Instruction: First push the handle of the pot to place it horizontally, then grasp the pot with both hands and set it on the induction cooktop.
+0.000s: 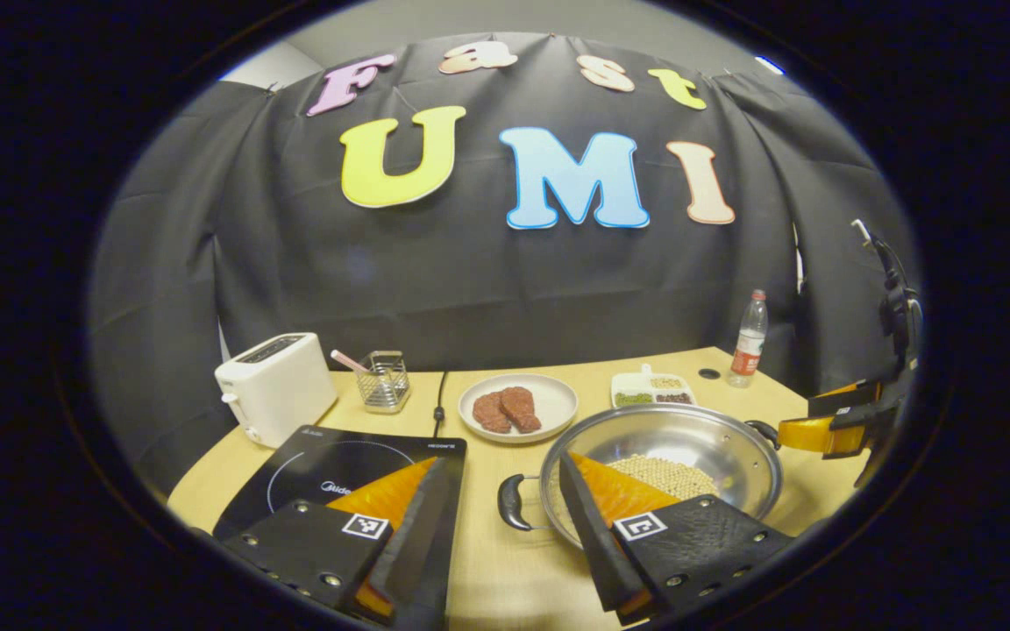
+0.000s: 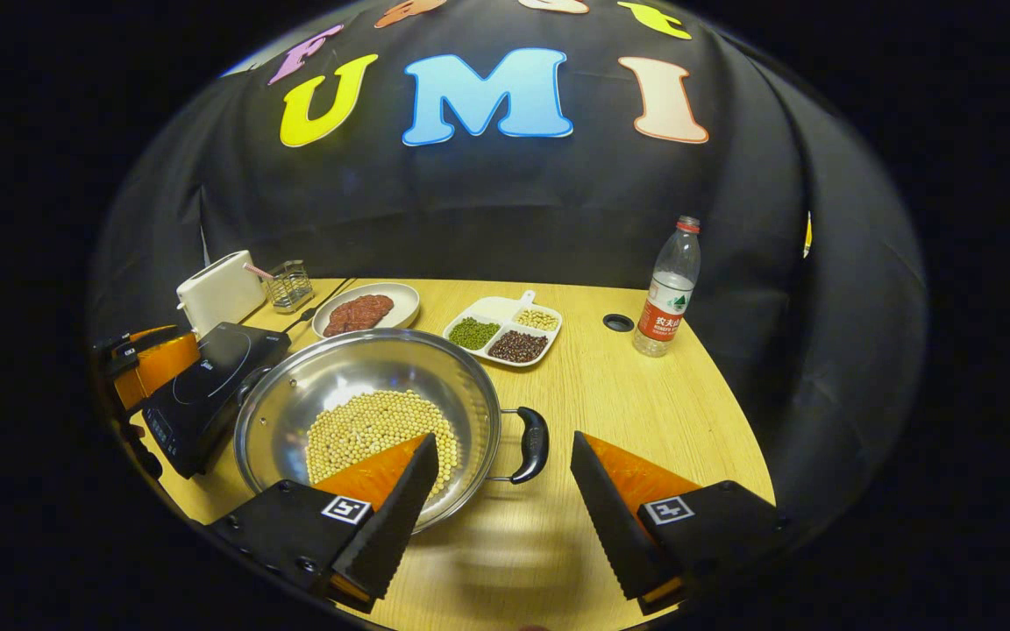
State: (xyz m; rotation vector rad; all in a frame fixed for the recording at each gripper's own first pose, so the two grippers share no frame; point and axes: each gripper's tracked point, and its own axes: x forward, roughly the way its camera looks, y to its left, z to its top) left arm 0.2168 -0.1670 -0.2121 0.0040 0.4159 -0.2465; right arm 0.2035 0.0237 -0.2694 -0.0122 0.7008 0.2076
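A steel pot (image 1: 672, 434) with soybeans in it stands on the wooden table, right of the black induction cooktop (image 1: 330, 464). Its two black handles point left and right. My left gripper (image 1: 505, 464) is open, and the pot's left handle (image 1: 512, 504) lies in the gap between its fingers without being pressed. In the right gripper view the pot (image 2: 365, 368) is at centre left and its right handle (image 2: 531, 444) sits between the spread fingers of my open right gripper (image 2: 503, 443). The cooktop (image 2: 207, 377) lies beyond the pot's left side.
A white toaster (image 1: 273, 394) and a wire holder (image 1: 382, 381) stand behind the cooktop. Behind the pot are a plate of meat (image 1: 518, 407) and a divided dish of beans (image 2: 505, 329). A water bottle (image 2: 667, 298) stands at the back right near a cable hole (image 2: 617, 322).
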